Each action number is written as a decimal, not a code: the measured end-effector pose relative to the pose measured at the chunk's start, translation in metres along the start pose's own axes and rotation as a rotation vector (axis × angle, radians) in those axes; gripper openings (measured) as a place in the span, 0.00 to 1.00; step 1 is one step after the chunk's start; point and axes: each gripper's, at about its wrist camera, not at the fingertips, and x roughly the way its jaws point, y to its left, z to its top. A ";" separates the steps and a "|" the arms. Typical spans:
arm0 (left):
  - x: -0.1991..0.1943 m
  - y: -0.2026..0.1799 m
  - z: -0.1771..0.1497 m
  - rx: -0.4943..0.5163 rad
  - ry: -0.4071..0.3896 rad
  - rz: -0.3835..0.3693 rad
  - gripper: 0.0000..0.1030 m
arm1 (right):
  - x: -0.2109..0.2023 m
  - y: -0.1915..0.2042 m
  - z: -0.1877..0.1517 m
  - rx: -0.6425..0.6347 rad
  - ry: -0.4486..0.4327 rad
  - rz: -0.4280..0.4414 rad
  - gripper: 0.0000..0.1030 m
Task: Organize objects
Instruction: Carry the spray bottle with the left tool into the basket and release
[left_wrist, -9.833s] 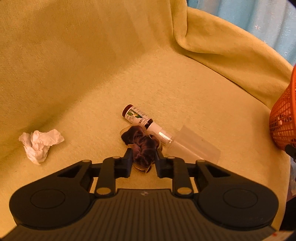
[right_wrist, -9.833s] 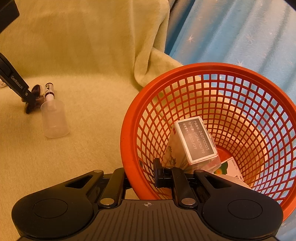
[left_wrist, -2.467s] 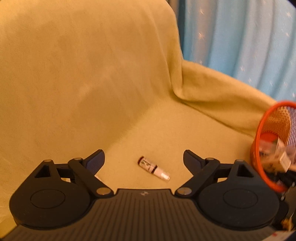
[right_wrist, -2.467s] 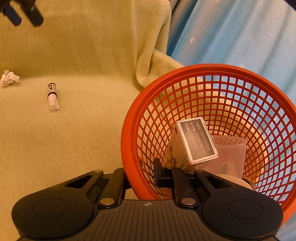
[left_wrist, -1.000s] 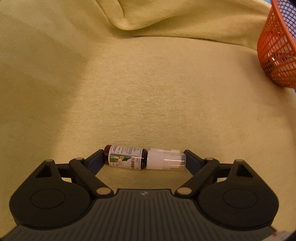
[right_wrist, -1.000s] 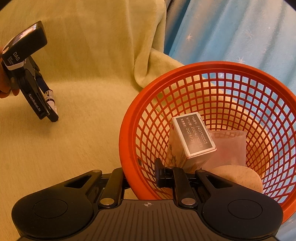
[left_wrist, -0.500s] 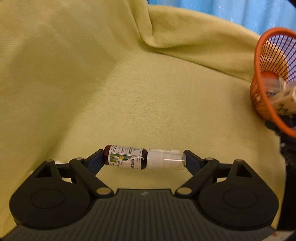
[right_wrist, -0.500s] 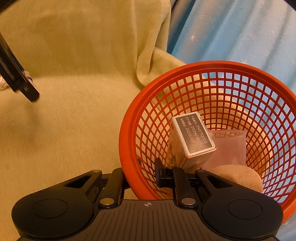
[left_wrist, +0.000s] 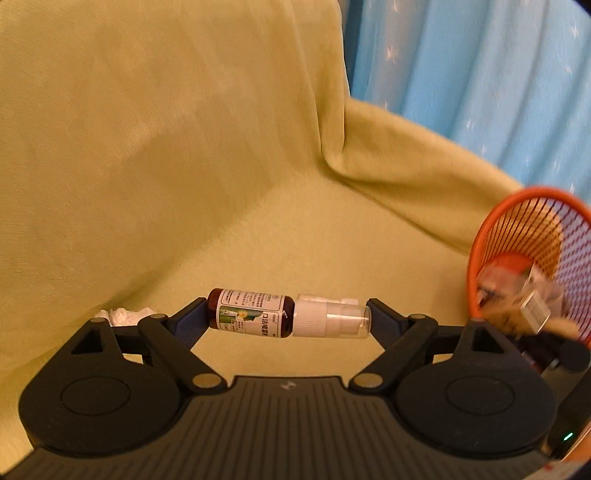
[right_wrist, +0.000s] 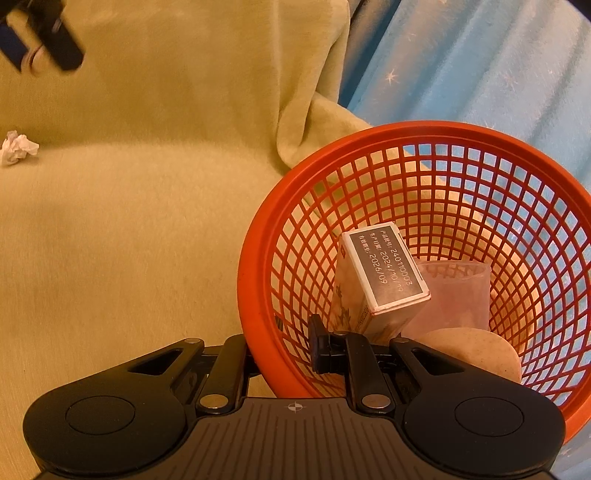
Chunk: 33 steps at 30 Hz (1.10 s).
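A small brown spray bottle (left_wrist: 286, 318) with a white label and clear cap lies crosswise between the left gripper (left_wrist: 287, 321) fingers, clamped end to end, lifted above the seat. The right gripper (right_wrist: 280, 349) pinches the orange basket (right_wrist: 258, 258) rim, pointing downward.

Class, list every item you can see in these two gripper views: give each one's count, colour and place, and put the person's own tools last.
Spray bottle: one, brown with white cap, held lengthwise between the left fingers, off the seat.
Basket: one, orange mesh, at the seat's right side.
Box: one, white with dark end label, in the basket.
Plastic cup: one, clear, in the basket.
Beige round item: one, in the basket.
Crumpled tissue: one, white, on the seat.
Cover: one, yellow-green, over the seat.
Curtain: blue, behind.
Left gripper: black, gripping the bottle.
Right gripper: black, clamped on the basket's rim.
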 end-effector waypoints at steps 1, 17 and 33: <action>-0.004 -0.002 0.001 -0.008 -0.009 0.001 0.85 | 0.001 0.000 0.001 -0.002 0.000 0.000 0.11; -0.025 -0.040 0.009 -0.018 -0.065 -0.036 0.85 | 0.004 -0.001 0.004 0.010 -0.003 0.007 0.11; -0.022 -0.058 0.015 0.036 -0.060 -0.061 0.85 | 0.006 -0.002 0.006 0.017 -0.006 0.010 0.11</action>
